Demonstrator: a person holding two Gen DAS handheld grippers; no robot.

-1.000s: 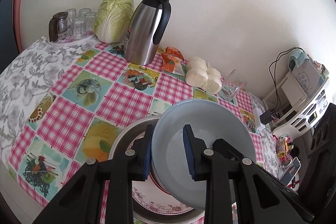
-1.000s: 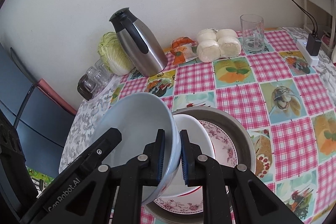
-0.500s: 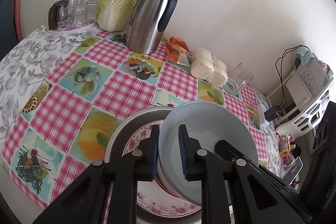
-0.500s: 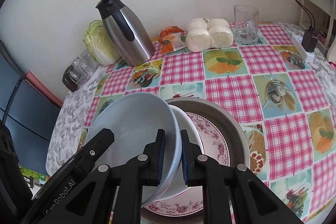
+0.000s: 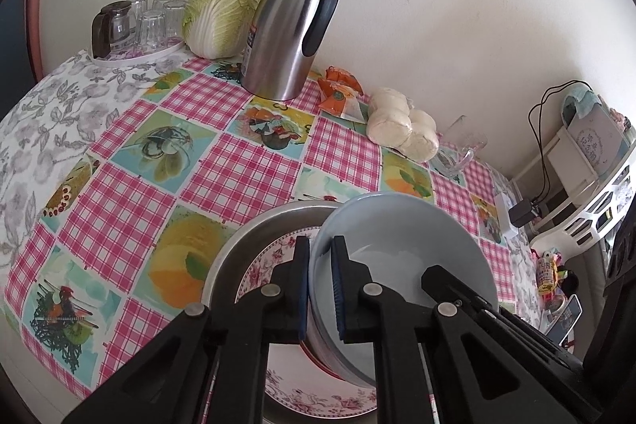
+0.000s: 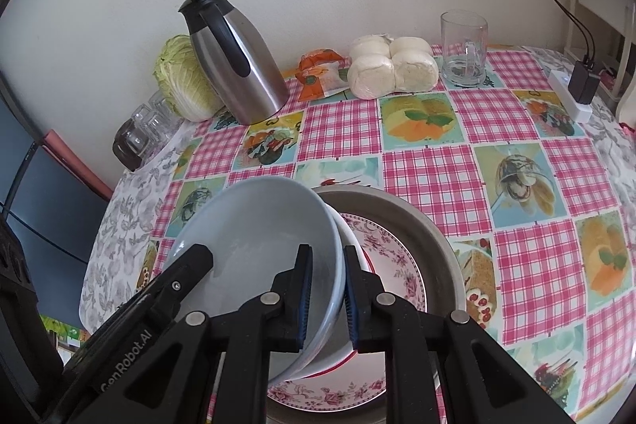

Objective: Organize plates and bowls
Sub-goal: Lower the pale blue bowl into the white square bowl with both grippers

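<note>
Left tongs point(image 5: 320, 285) have just closed onto the blue bowl's point(image 5: 401, 253) rim; right tongs point(image 6: 326, 299) pinch its opposite rim, so uneven pulling may tip it.

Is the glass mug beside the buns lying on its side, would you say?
No, the glass mug stands upright beside the buns.
</note>
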